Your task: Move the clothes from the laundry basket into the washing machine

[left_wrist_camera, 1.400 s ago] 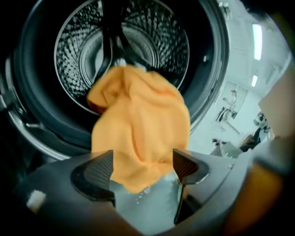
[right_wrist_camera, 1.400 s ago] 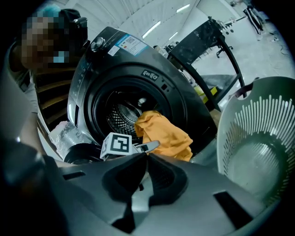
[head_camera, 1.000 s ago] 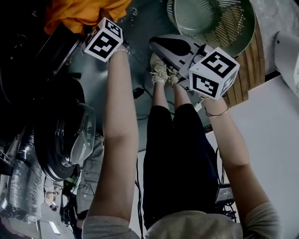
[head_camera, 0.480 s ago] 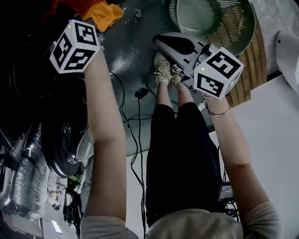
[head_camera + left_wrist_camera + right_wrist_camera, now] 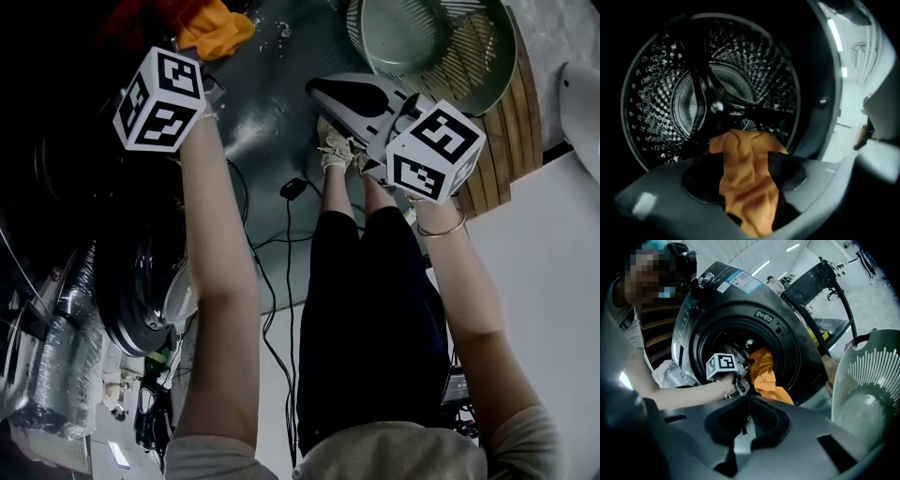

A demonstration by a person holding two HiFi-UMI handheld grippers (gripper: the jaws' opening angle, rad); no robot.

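The left gripper, fingers just opened and spread, straddles the orange garment trailing near-to-far into the drum; the right gripper has its fingers pressed together.

Each gripper is built as a grey moulded shell with black jaw pads: left gripper, right gripper. A white cube with black square markers is mounted on each: left cube, right cube. Black knee-length trousers and pale laced shoes are worn. A light short-sleeved top is seen. A thin bangle is worn on the right wrist, and a fine bracelet on the left.
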